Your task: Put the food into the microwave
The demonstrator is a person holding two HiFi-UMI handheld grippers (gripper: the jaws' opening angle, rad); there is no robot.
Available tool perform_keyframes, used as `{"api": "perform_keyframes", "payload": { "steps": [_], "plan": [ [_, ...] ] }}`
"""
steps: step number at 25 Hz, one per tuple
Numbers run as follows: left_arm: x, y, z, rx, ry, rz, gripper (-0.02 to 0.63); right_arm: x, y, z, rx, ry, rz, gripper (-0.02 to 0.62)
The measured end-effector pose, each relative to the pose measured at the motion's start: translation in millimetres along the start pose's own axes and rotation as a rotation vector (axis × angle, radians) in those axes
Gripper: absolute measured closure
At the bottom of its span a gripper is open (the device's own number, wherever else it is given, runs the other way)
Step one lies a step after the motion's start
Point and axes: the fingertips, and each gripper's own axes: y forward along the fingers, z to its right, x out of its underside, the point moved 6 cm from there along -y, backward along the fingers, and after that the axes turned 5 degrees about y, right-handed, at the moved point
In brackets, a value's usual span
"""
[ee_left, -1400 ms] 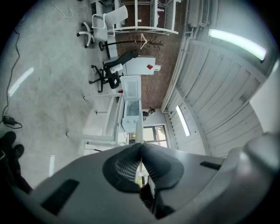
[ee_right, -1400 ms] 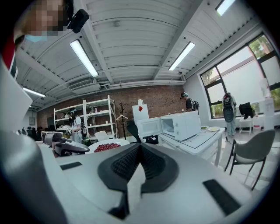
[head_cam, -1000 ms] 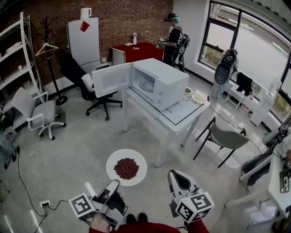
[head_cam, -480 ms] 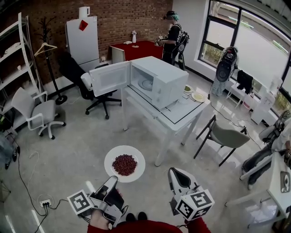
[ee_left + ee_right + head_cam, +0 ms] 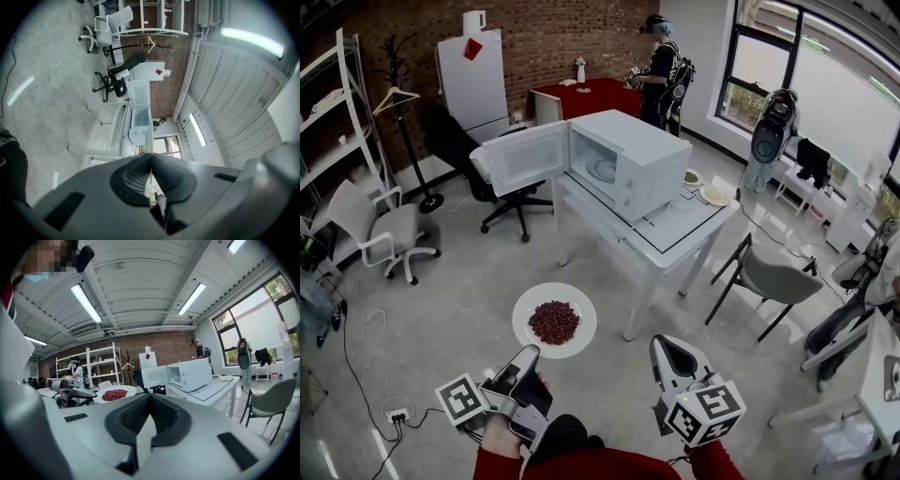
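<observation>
Even daylight from windows (image 5: 825, 84) and ceiling strip lights (image 5: 86, 303); fisheye edges bend, darken, perhaps blur slightly.

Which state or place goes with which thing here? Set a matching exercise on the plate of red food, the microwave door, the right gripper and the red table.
Things:
1. plate
2. microwave door
3. right gripper
4. red table

States or places:
a. swung open
b. rim clamped in the left gripper
c. at the back, by the brick wall
d. jaws together, nothing held

Pairs: 1-b, 2-a, 3-d, 4-c.
</observation>
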Motion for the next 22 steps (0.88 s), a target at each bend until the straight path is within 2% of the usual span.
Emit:
{"api": "perform_keyframes", "payload": {
  "steps": [12,22],
  "plan": [
    [-50,66,-4,0.017,0.009,-0.028,0.591,-14,66,11,0.006,0.014,0.0,0.581],
    [-148,150,-8,0.041,-0.02,-0.089,0.591,-39,190,9,0.03,0.03,-0.023,0.581]
  ]
}}
